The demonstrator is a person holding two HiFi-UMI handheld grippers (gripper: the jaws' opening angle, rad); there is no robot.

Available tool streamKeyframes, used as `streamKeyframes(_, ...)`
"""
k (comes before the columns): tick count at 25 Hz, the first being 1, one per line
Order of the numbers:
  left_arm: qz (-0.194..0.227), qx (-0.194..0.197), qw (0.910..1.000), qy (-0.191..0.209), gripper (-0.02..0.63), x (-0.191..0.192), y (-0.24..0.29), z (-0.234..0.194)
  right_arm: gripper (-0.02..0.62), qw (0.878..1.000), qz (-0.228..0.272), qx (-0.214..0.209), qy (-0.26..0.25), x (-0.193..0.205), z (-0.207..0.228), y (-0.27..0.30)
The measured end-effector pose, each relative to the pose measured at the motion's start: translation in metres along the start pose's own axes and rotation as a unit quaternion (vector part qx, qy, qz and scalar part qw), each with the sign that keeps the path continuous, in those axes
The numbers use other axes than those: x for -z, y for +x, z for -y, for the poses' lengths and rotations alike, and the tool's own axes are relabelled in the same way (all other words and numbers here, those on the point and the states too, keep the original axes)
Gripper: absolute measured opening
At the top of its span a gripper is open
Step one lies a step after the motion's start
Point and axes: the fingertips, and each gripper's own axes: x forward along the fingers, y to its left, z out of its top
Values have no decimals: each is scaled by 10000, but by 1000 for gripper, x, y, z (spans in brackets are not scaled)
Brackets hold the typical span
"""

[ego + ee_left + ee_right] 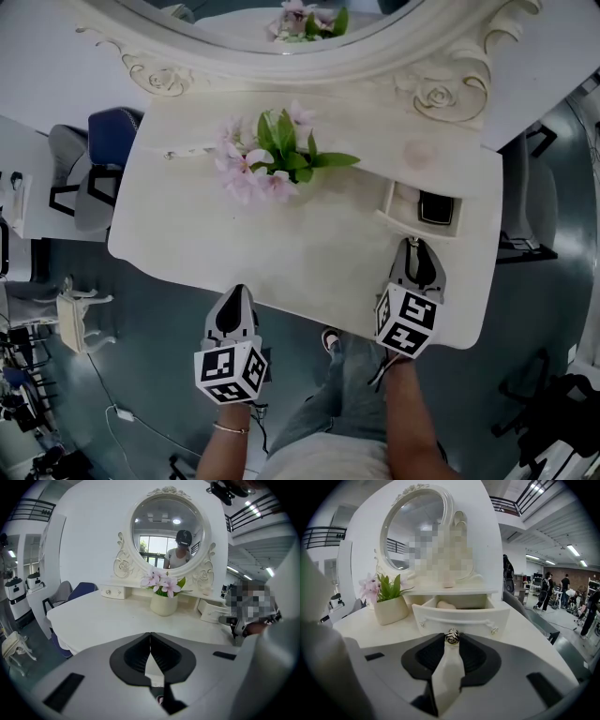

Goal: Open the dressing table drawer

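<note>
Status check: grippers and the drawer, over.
Left gripper shut, empty. Right gripper clamped on drawer knob. Drawer pulled out, open. Flower pot beside it, not in the way.

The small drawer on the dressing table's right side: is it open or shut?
Open. The drawer front stands forward of its shelf, and the head view looks down into it, where a dark object lies.

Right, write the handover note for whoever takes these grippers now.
Left gripper: jaws together, nothing between them, held at the near edge of the dressing table.
Right gripper: jaws around the drawer knob, apparently touching it.
Drawer: on the table's right side, pulled out, inside visible.
Done: the drawer is open.
Left: probably just release the knob and draw the right gripper back; pull further only if it should open wider.
</note>
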Motion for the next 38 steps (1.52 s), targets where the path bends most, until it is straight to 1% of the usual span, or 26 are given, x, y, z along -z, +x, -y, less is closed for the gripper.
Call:
streamKeyframes(8, 39, -72, 9999, -59, 18, 0, -3, -9, 107, 10000, -24, 51, -35, 0, 0, 1)
streamKeyframes(14, 76, -55, 9999, -68, 18, -3, -6, -7, 108, 9999, -80, 31, -74, -1, 0, 1)
streamKeyframes(21, 159, -42, 9999, -47, 18, -8, -10, -4, 124, 10000, -64, -20, -70, -5, 0, -5)
streamKeyframes(24, 222, -37, 9997, -51, 18, -11, -15, -1, 118, 10000, -10, -36, -88, -9, 0, -12)
streamKeyframes(29, 362, -12, 9993, -74, 18, -18, -24, 6, 109, 9996, 158, -130, -181, -23, 0, -31)
streamKeyframes(34, 588, 63, 9981, -195, 18, -26, -31, 17, 110, 9981, 431, -285, -347, -49, 3, -52)
streamKeyframes(38, 796, 156, 9963, -289, 18, -38, -41, 29, 94, 9962, 691, -264, -459, -73, 13, -73)
